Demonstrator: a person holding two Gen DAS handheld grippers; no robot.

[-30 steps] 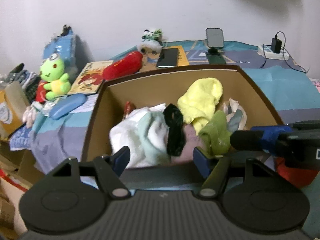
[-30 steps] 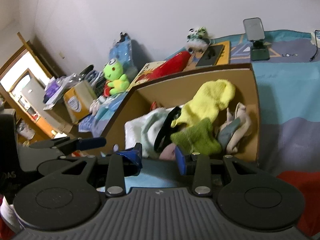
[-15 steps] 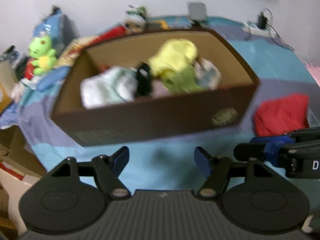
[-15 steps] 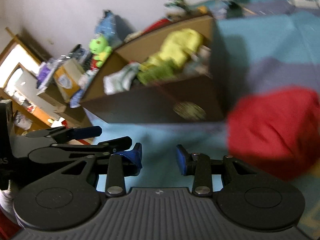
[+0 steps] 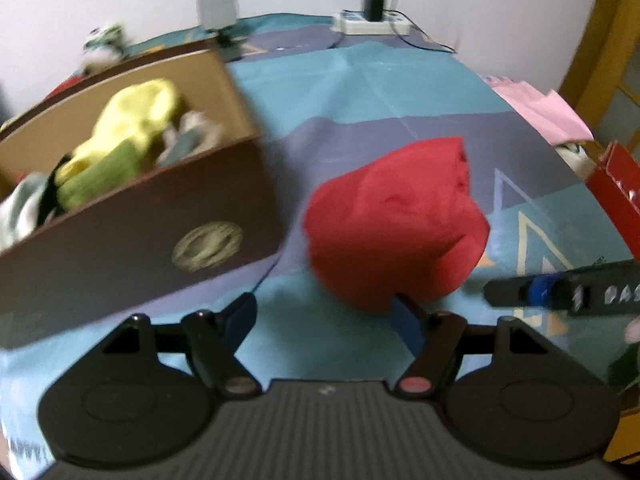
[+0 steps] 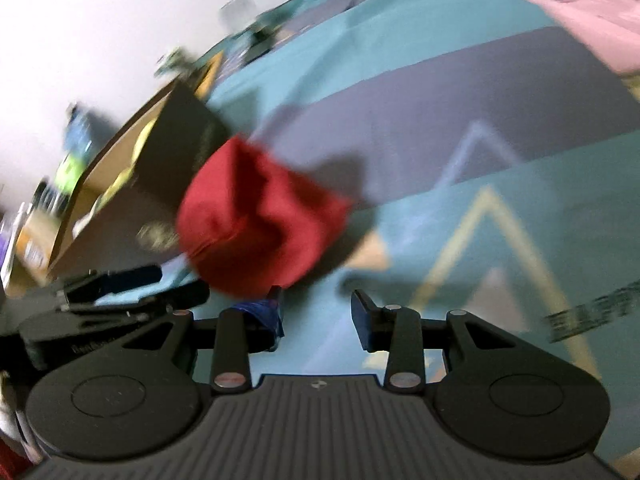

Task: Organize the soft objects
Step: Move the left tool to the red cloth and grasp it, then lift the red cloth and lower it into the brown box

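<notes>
Left wrist view: a brown cardboard box point(image 5: 132, 236) is seen at the left, blurred, filled with soft items, a yellow cloth point(image 5: 136, 120) and a green cloth point(image 5: 100, 176) on top. Just right of the box, apart from it, a red cloth bundle point(image 5: 396, 220) is laid on the blue patterned bedspread point(image 5: 380, 80). The left gripper point(image 5: 324, 316) is held low over the bedspread with its jaws wide apart and nothing gripped; the bundle's near edge is seen just over the right-hand fingertip, contact not certain. The right gripper's tip point(image 5: 560, 290) is glimpsed at the far right edge. A power strip with charger point(image 5: 374, 24) is noted at the bed's far end. Right wrist view, heavily blurred: the left gripper's body point(image 6: 112, 296) is caught at the left edge, the box behind it. The red bundle is seen just above the left-hand finger point(image 6: 268, 316). The right gripper point(image 6: 318, 316) is found with jaws parted and empty, only bedspread between them.
</notes>
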